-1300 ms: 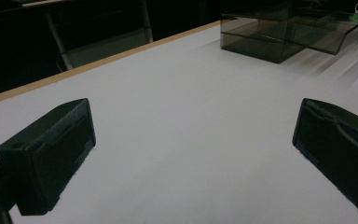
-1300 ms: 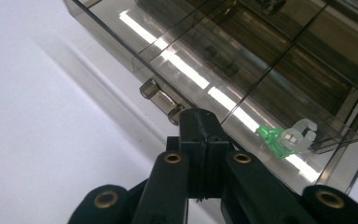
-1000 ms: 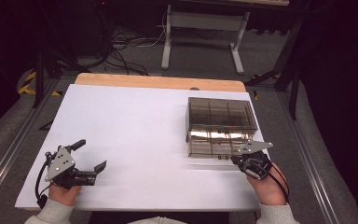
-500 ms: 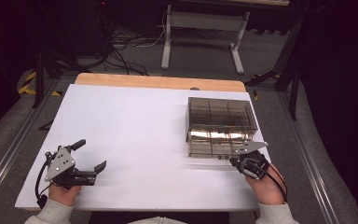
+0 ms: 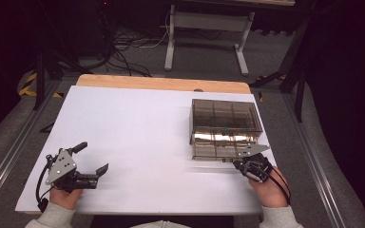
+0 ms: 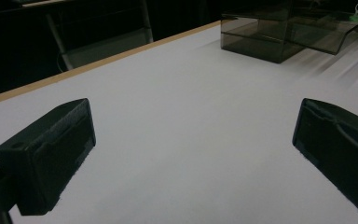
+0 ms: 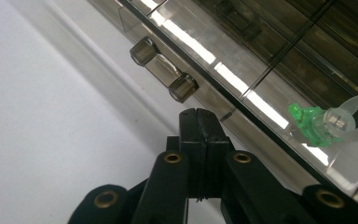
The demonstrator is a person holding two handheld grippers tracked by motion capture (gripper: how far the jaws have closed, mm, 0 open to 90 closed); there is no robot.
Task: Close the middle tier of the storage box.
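Item: smoked organiser box (image 7: 242, 51), drawer handle (image 7: 164, 69). Right tool (image 7: 198, 116) closed, empty, just short; to be opened, then centred. Left tool (image 6: 191, 154) open, idle on bench (image 5: 138, 123).

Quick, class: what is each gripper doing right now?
Left gripper: open, holding nothing.
Right gripper: closed, empty, at the smoky plastic box's handle.
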